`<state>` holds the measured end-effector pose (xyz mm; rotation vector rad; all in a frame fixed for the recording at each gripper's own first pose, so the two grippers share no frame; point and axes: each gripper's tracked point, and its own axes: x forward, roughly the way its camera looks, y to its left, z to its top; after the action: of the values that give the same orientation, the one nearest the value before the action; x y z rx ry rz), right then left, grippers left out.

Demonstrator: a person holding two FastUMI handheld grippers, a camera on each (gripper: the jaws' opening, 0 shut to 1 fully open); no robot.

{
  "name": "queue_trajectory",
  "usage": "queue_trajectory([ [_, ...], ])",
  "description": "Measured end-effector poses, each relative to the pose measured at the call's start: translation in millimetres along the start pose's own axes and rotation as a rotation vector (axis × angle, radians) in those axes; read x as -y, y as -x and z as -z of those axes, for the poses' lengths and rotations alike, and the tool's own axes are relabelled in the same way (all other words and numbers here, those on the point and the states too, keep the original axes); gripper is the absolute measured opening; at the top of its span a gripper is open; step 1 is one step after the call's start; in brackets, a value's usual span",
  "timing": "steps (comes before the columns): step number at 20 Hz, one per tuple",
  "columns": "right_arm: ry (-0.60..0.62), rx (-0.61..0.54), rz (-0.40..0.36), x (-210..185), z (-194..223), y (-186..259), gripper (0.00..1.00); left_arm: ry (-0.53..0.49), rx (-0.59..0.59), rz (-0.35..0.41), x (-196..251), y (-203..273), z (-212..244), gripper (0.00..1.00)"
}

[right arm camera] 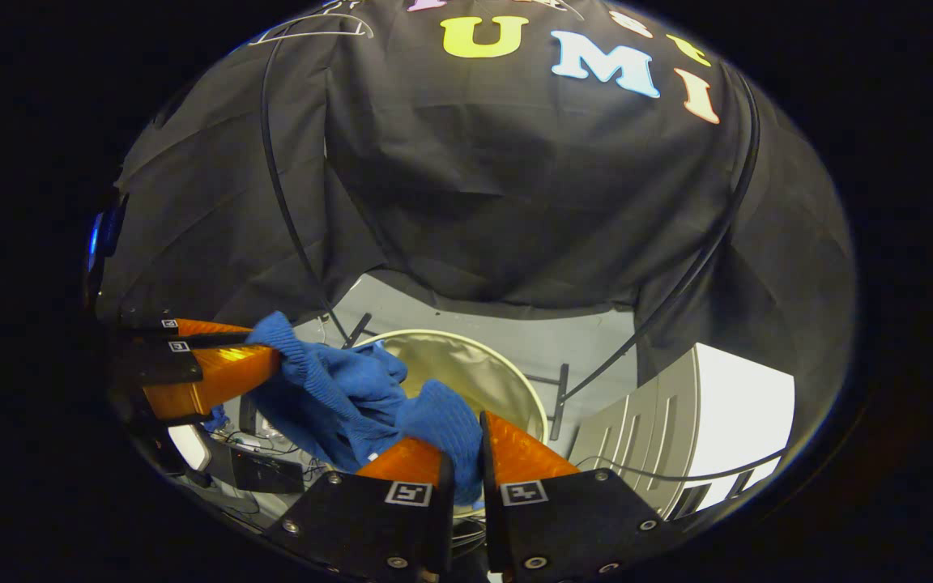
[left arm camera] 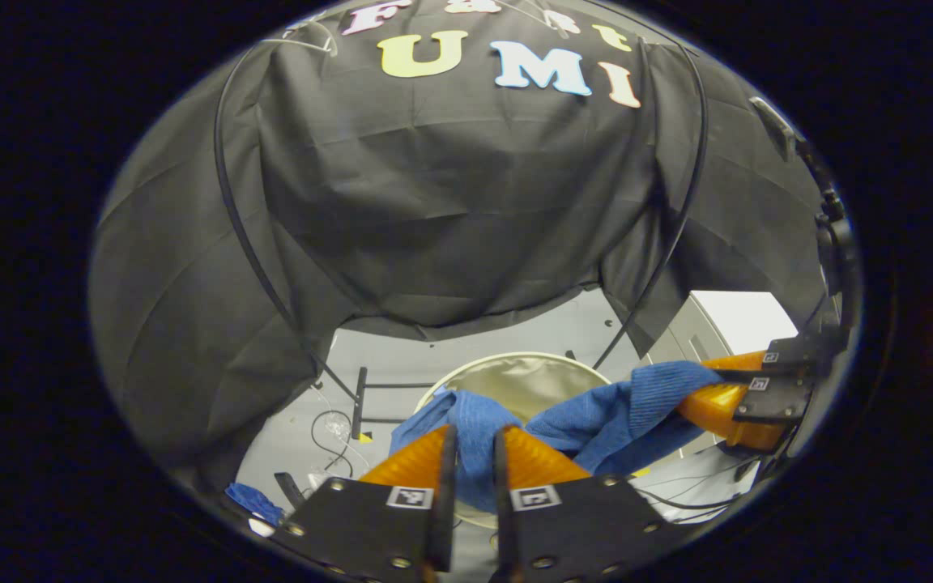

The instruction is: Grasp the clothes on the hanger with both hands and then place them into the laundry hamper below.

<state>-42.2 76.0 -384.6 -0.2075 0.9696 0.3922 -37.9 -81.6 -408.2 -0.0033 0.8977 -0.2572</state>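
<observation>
A blue knitted garment (left arm camera: 596, 417) hangs stretched between both grippers, above the round hamper (left arm camera: 527, 374) with its pale shiny lining. In the left gripper view my left gripper (left arm camera: 473, 441) is shut on one bunched end of the cloth, and the right gripper (left arm camera: 697, 389) pinches the other end at the right edge. In the right gripper view my right gripper (right arm camera: 465, 433) is shut on a fold of the blue garment (right arm camera: 337, 397), while the left gripper (right arm camera: 268, 356) holds the far end at the left. The hamper (right arm camera: 466, 368) lies just beyond and below the cloth.
A white ribbed box (right arm camera: 701, 421) stands to the right of the hamper on the pale floor (right arm camera: 547, 340). Loose cables (left arm camera: 333, 433) and dark frame legs (left arm camera: 359, 393) lie beside the hamper. A small blue cloth scrap (left arm camera: 254, 500) rests low at the left.
</observation>
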Motion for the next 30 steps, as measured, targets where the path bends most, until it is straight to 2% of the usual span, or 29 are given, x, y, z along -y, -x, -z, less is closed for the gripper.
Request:
queue_trajectory([
  [4, 0.009, 0.015, 0.027, 6, -1, 8, 0.81, -0.02, 0.018, -0.019, 2, 2, -4, 0.85],
  [5, 0.01, 0.019, 0.037, 10, -2, 9, 0.97, -0.023, 0.026, -0.021, 1, 4, -8, 0.93],
  [6, 0.005, 0.023, 0.038, 10, -4, 11, 0.97, -0.025, 0.035, -0.022, 1, 6, -12, 0.99],
  [7, -0.001, 0.03, 0.041, 10, -5, 14, 0.97, -0.026, 0.047, -0.022, 0, 10, -17, 0.93],
  [11, 0.003, 0.093, 0.065, 19, -28, 35, 0.97, -0.042, 0.149, -0.036, -7, 36, -56, 0.93],
  [14, 0.002, 0.197, 0.092, 37, -64, 65, 0.96, -0.063, 0.265, -0.05, -13, 66, -101, 0.93],
  [16, -0.008, 0.27, 0.111, 48, -87, 89, 0.96, -0.068, 0.353, -0.074, -22, 93, -132, 0.93],
  [17, -0.011, 0.303, 0.121, 54, -96, 99, 0.96, -0.065, 0.395, -0.09, -23, 104, -148, 0.99],
  [18, -0.012, 0.339, 0.133, 60, -105, 111, 0.96, -0.06, 0.432, -0.094, -24, 116, -163, 0.87],
  [19, -0.013, 0.377, 0.145, 64, -116, 126, 0.96, -0.055, 0.468, -0.098, -23, 129, -176, 0.99],
  [22, -0.021, 0.483, 0.166, 77, -138, 168, 0.96, -0.038, 0.549, -0.114, -15, 163, -212, 0.98],
  [24, -0.018, 0.554, 0.208, 91, -149, 202, 0.96, -0.018, 0.605, -0.112, -3, 189, -231, 0.99],
  [30, -0.038, 0.753, 0.249, 109, -167, 290, 0.96, -0.005, 0.764, -0.119, 23, 279, -265, 0.98],
])
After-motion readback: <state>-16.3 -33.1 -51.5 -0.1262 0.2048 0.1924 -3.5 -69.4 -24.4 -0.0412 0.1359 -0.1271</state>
